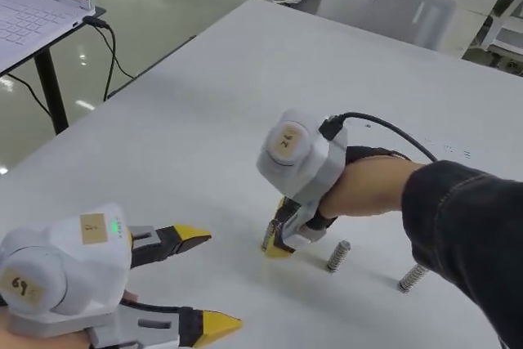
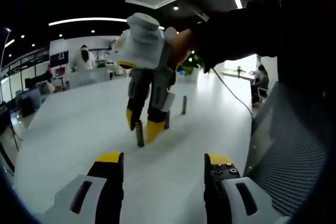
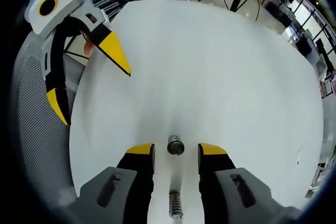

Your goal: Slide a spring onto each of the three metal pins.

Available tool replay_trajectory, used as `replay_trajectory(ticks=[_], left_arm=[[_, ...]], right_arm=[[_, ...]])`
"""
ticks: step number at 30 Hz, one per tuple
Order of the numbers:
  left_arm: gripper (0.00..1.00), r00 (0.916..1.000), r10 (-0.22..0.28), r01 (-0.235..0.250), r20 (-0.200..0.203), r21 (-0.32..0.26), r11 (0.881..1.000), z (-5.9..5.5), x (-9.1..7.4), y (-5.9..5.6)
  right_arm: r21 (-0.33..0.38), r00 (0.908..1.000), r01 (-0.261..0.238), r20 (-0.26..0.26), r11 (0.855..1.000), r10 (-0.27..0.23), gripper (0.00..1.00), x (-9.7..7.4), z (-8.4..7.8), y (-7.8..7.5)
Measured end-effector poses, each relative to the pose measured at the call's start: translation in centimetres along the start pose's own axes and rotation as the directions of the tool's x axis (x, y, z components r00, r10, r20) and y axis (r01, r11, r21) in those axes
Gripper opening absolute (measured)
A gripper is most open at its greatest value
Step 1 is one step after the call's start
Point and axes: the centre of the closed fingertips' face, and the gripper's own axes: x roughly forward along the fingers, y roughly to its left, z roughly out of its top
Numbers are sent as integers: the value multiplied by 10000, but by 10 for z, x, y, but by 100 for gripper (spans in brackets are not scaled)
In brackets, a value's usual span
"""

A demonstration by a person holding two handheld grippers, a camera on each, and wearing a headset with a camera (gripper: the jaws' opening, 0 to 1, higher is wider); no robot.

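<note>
Since the nearest spring (image 3: pixel 175 145) is standing upright and free on the bench (image 1: pixel 245 104) between the right tongs (image 3: pixel 176 149), which are sitting part open with a gap on either side and gripping nothing, an off-centre closing is risking tipping it or flicking it away. A second spring (image 1: pixel 338 256) and a third spring (image 1: pixel 413 277) are standing near the right sleeve (image 1: pixel 466 226), so a careless sweep is threatening both. The left tongs (image 1: pixel 214 279) are hovering wide open and empty, well apart; all parts are resting directly on the bench, not in any holder.
</note>
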Motion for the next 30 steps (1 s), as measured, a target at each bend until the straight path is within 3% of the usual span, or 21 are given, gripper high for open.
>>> replay_trajectory(ticks=[14,26,30], left_arm=[[57,10000,-79,80,-51,131,9999,5,0,-2],[58,10000,-45,46,-81,130,9999,8,0,-4],[58,10000,0,0,-52,122,9999,10,-1,-4]], right_arm=[[678,9975,272,629,9973,-315,54,-11,-18,4],[1197,9843,462,1641,9917,-657,75,-21,-23,10],[1279,9812,564,1762,9902,-786,81,-23,-27,13]])
